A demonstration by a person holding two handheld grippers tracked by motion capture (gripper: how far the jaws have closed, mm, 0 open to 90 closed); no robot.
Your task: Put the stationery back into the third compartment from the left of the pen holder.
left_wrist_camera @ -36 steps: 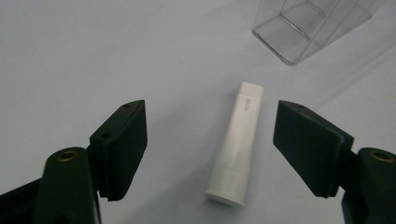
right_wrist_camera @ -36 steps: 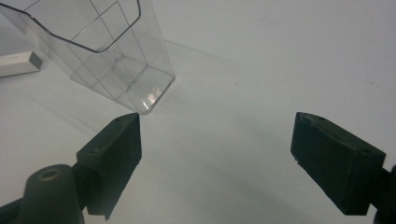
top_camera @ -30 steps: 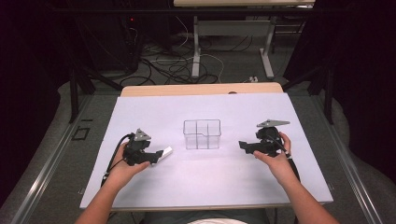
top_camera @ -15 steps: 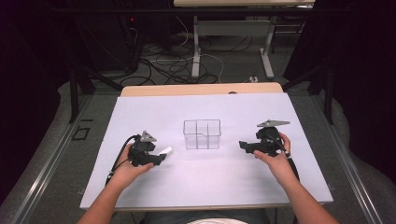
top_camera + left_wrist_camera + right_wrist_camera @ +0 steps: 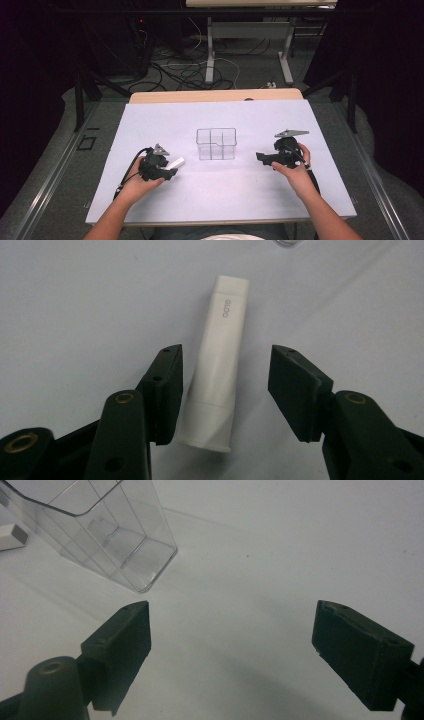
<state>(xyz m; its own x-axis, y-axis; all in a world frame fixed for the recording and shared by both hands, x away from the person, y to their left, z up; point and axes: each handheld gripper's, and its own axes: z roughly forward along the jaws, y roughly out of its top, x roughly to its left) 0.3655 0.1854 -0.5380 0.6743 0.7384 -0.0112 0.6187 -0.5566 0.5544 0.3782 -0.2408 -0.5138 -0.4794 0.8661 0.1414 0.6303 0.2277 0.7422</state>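
A white rectangular tube with small grey lettering lies flat on the white table sheet, and it appears again as a small white bar left of centre. My left gripper is open with the tube's near end between its jaws, neither jaw touching it; from above this gripper sits low over the sheet. A clear plastic box with inner dividers stands mid-table. My right gripper hovers just right of the box, open and empty, with the box corner ahead to its left.
The white sheet covers a wooden table whose far edge shows. Beyond it are desk legs and cables on the floor. A white tube end shows past the box in the right gripper view.
My left gripper has slid forward and to the right, so the white tube now lies between its open jaws. The right gripper has stayed in place.
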